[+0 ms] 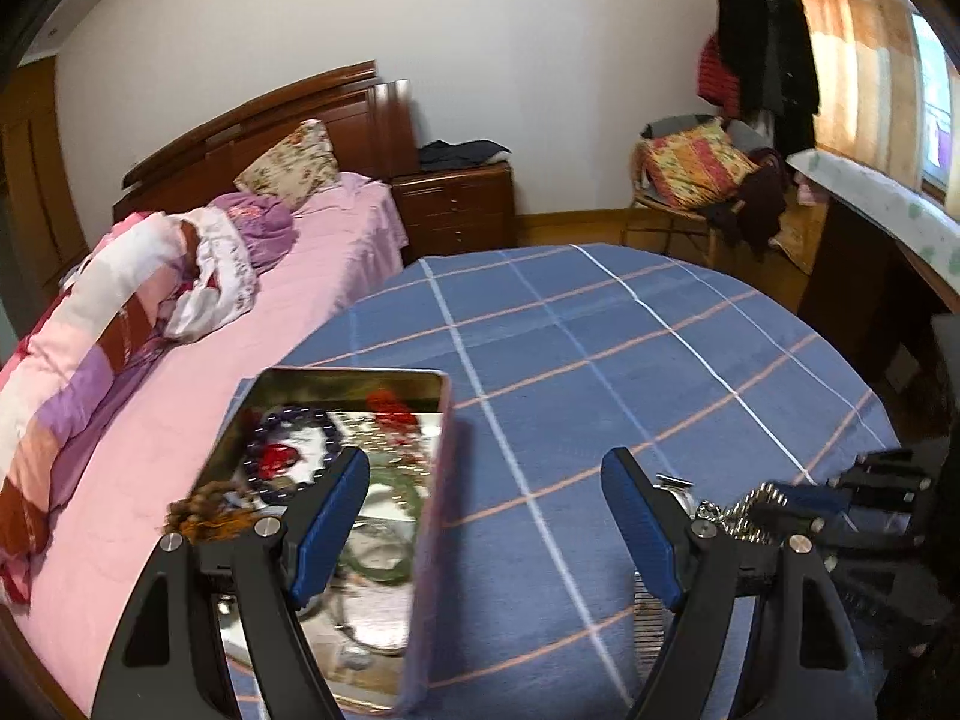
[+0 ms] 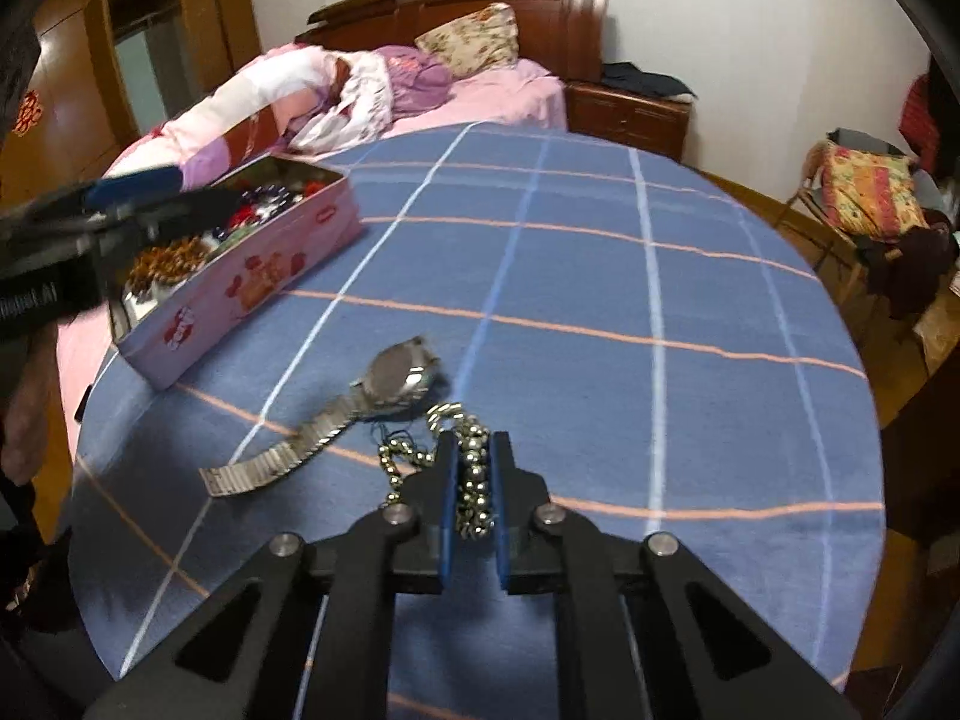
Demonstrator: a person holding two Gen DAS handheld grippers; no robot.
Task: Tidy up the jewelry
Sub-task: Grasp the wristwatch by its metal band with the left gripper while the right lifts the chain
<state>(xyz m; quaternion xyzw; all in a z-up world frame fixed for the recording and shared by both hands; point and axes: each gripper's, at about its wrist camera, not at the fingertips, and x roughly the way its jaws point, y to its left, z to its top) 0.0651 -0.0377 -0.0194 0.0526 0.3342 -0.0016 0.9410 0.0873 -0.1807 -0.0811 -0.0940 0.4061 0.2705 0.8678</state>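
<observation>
A shiny beaded chain [image 2: 471,468] lies on the blue checked tablecloth [image 2: 600,276], and my right gripper [image 2: 474,438] is shut on it, pads pressing its beads. Just left of it lies a silver wristwatch [image 2: 396,381] with a metal band. A pink tin [image 2: 252,276] at the table's left edge holds several bead bracelets and other jewelry. In the left wrist view my left gripper [image 1: 486,468] stands open beside that tin [image 1: 429,516], its left finger over the tin's inside, nothing between the pads. The right gripper [image 1: 798,507] shows there at the right with the chain [image 1: 747,510].
A bed [image 1: 198,360] with pink sheets and a folded quilt runs along the table's left side. A wooden nightstand [image 1: 456,204] stands behind. A chair [image 1: 696,180] piled with cloth and a desk edge [image 1: 888,210] are at the right.
</observation>
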